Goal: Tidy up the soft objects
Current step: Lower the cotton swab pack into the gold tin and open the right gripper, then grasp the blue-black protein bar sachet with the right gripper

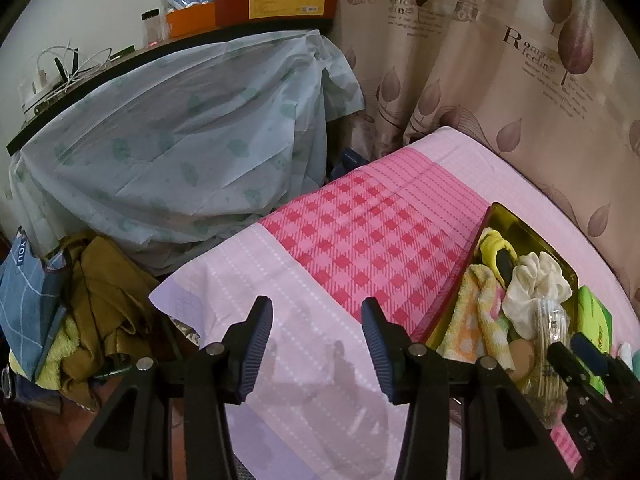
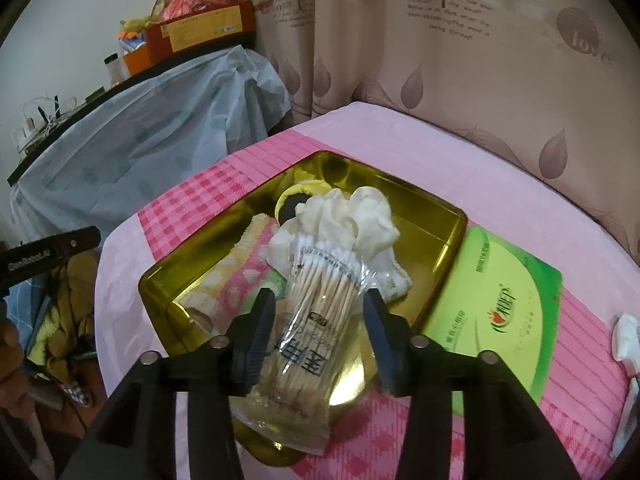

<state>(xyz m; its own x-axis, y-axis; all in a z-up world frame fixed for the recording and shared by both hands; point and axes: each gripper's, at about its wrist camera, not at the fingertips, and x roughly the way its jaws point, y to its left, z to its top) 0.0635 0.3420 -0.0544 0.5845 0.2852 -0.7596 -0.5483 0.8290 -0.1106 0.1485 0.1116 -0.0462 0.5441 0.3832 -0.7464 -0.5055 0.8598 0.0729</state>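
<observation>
Across the lower half of the left wrist view we see the pink bed cover (image 1: pixel 360 248) run to a free corner at lower left, with a checked band through the middle and bare cloth ahead of our left gripper (image 1: pixel 316 344). Its ribbed dark fingers stand wide apart with nothing between them. Beyond the bed's edge, at the left, a heap of olive clothes (image 1: pixel 100 300) and a pale plastic sheet (image 1: pixel 180 128) draped over furniture crowd the floor side; a leaf-printed curtain (image 1: pixel 500 80) closes the right and top.

At the centre of the right wrist view sits a shiny gold tin tray (image 2: pixel 448 220), rectangular with rounded corners and low walls. It holds a soft checked towel (image 2: pixel 236 276) at its left, a yellow ring-shaped thing with a dark core (image 2: pixel 296 200) near the back, a crumpled cream scrunchie (image 2: pixel 356 216) in the middle, and a clear crinkly bag of cotton swabs (image 2: pixel 316 292) lying over the near rim. Our right gripper (image 2: pixel 318 336) straddles that bag with its jaws parted; the left pad lies close against the plastic, the right one stands clear, so we do not grip it. Just beside the tray's right wall lies a flat green packet (image 2: pixel 504 304), and white crumpled tissue (image 2: pixel 628 340) sits at the far right edge. Open pink cloth remains behind the tray, up to the curtain.
</observation>
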